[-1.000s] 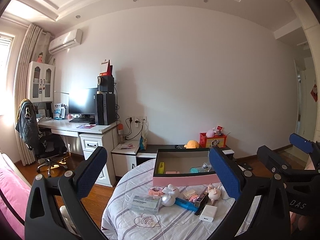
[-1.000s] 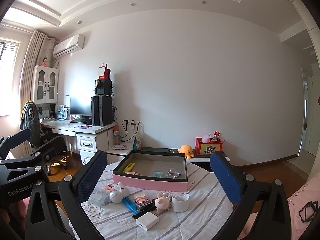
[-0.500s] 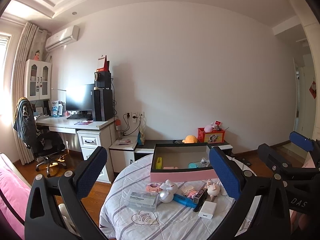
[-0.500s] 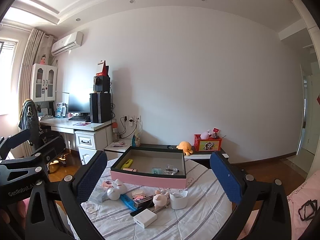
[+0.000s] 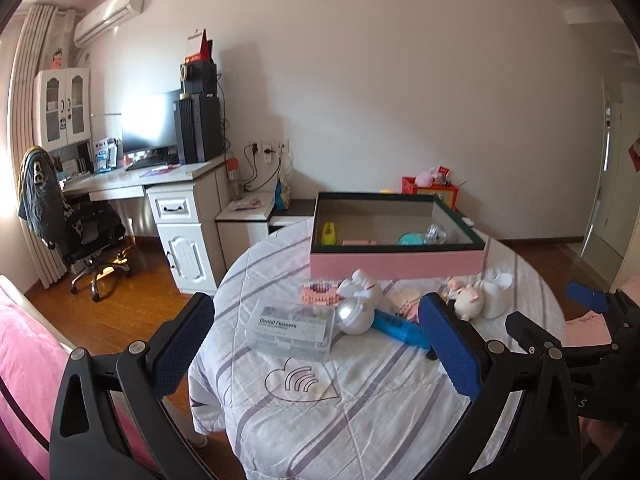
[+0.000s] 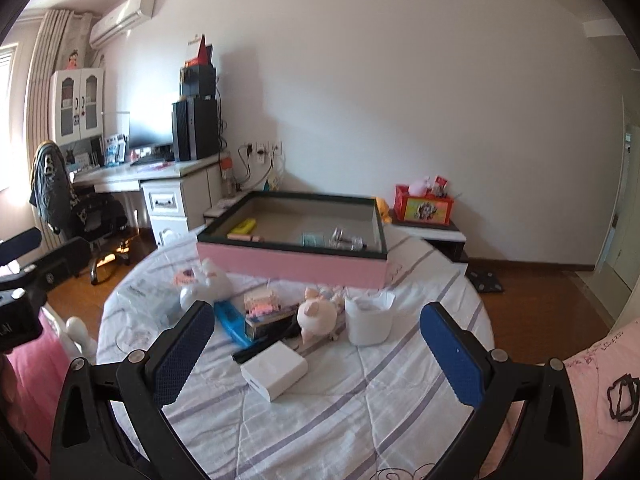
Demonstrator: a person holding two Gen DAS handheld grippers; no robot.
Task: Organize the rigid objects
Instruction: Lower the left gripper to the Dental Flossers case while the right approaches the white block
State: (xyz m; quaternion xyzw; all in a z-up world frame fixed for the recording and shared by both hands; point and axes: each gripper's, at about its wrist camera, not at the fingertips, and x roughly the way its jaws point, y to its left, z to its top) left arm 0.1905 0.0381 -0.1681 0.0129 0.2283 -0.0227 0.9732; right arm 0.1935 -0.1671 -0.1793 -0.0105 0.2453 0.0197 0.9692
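Pink box (image 5: 396, 263) with dark rim, purple-striped white tablecloth (image 5: 360, 400), blue-padded claws.

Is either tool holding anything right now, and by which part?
Nothing is held. The left tool and right tool are both open, above the table.

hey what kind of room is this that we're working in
Probably a bedroom that doubles as a home study: a computer desk with a monitor and office chair, a wall air conditioner, and pink bedding beside the round table.

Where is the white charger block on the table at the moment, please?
In the right wrist view, the white charger block lies on the striped tablecloth, nearest the camera, just before the pig figurine.
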